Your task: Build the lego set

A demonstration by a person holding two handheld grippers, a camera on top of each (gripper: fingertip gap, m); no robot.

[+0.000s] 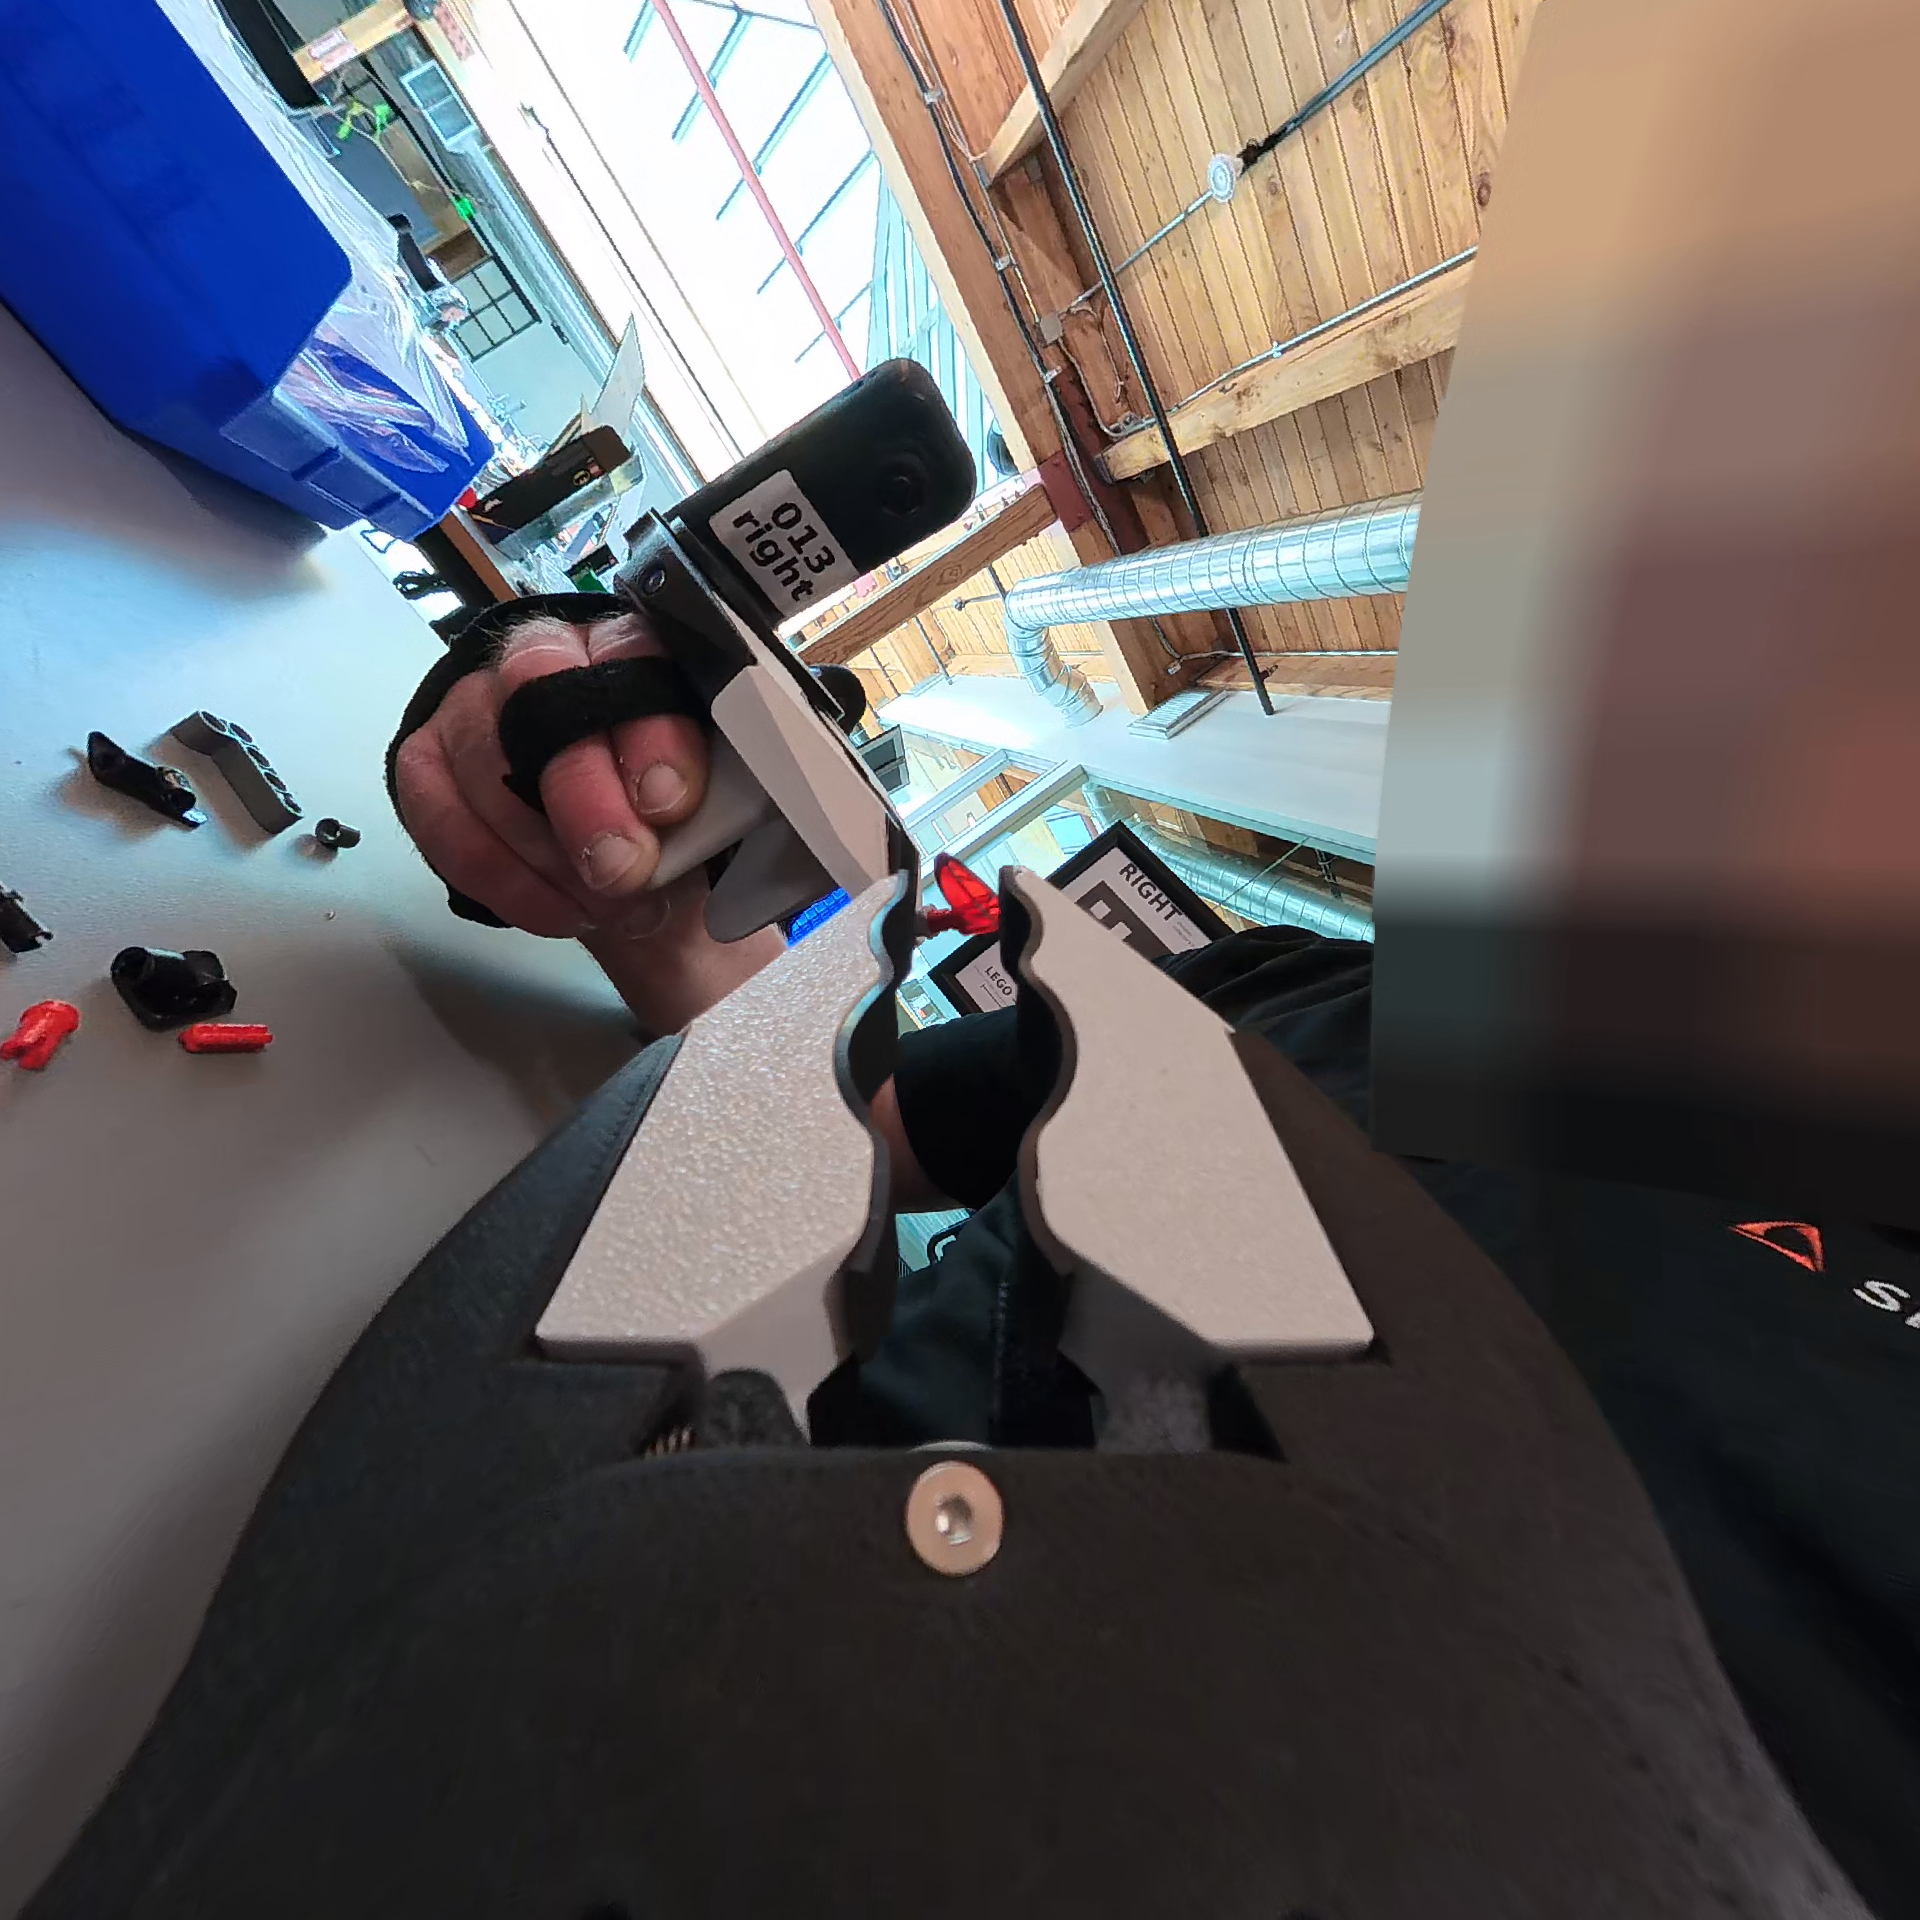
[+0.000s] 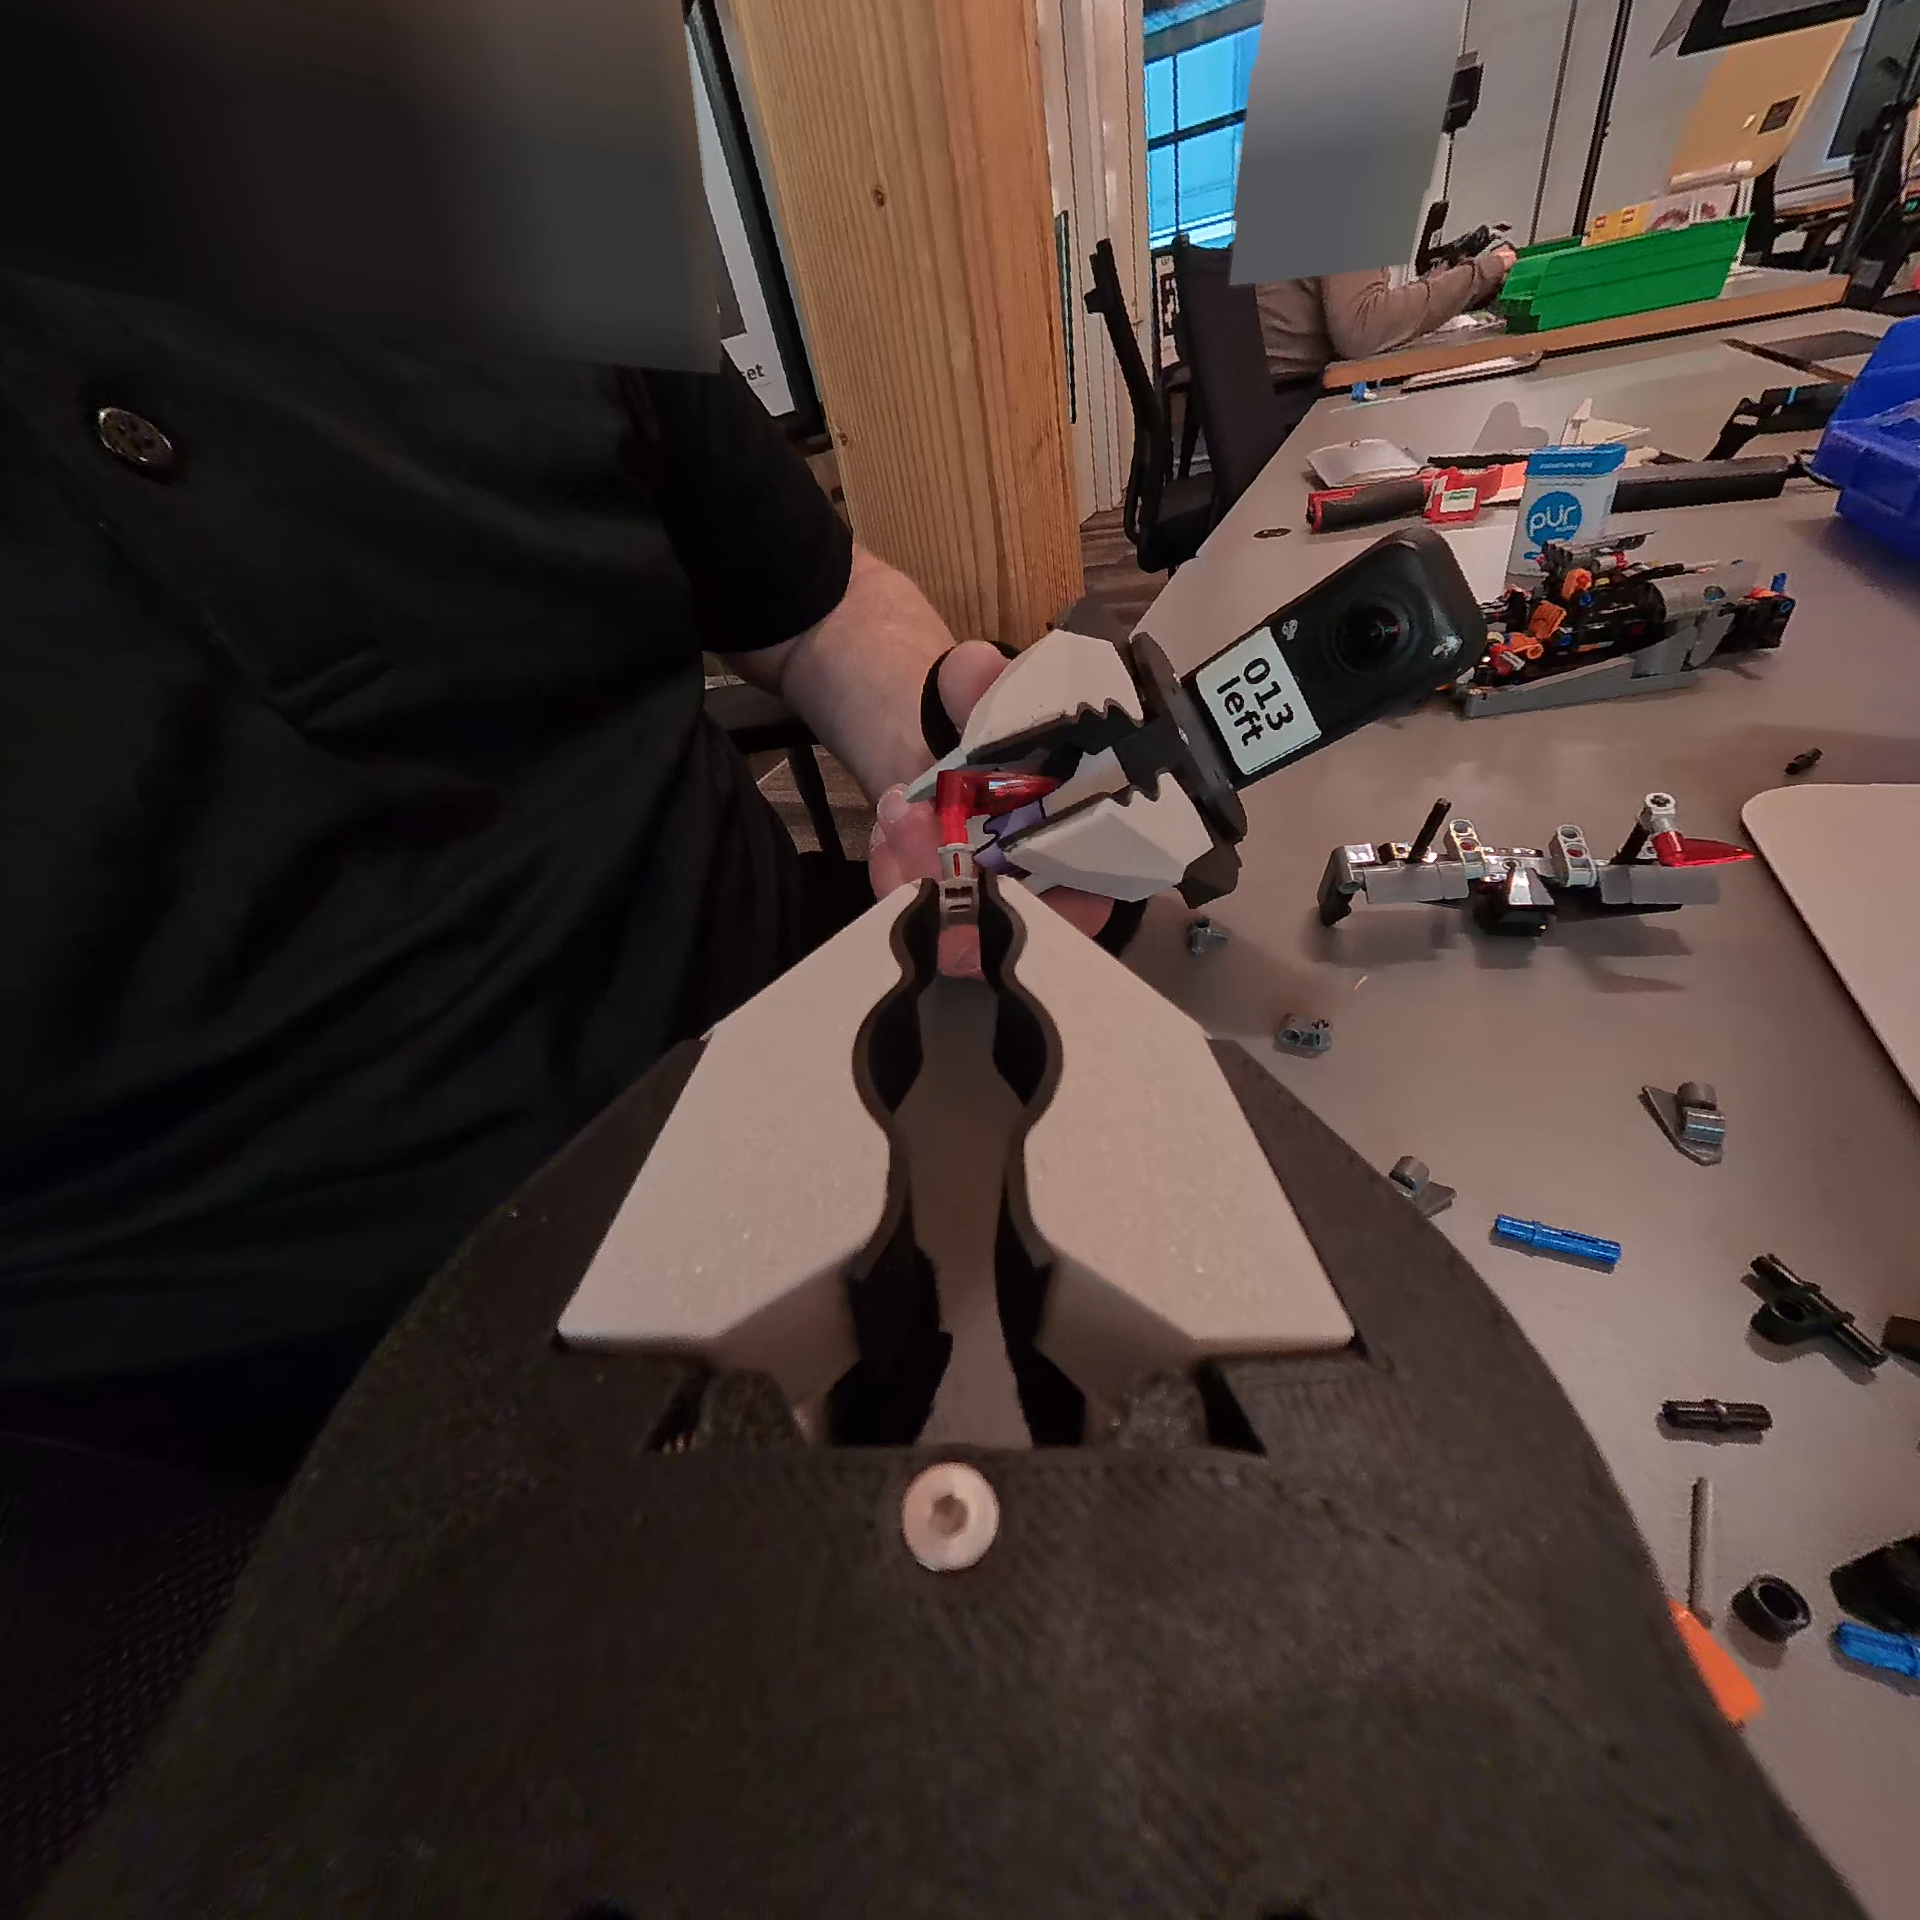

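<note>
Workshop room, timber post and windows behind; grey bench (image 2: 1558,1039) carries loose parts and a partly built grey sub-assembly (image 2: 1507,878), well apart to the right of both sets of fingers.

Both tools are raised off the bench in front of the person's dark shirt, tips nearly meeting.

Left gripper (image 2: 971,821): fingers clamped on a red piece (image 2: 971,795). In the right wrist view the red piece lies between the left tips with a short stub pointing down toward the right tool. In the left wrist view the same red piece (image 1: 961,888) shows just past the tips; the gap further back along the fingers is wide, so only the tips bear on it.

Right gripper (image 2: 956,914): fingers close together, pinching a small light-grey connector (image 2: 956,883) at the very tips. Connector's long axis runs along the fingers, pointing away from the camera and up at the red piece.

Key relation: the connector's far end sits directly under the red stub, touching or almost touching; I cannot tell whether it is already seated. The two axes look roughly in line, the left tool crossing from the right at an angle.

Judgement: step in hand is mating connector to red piece. Next move likely a short push along the right fingers' axis; misalignment could pop the small connector out of the grip.
</note>
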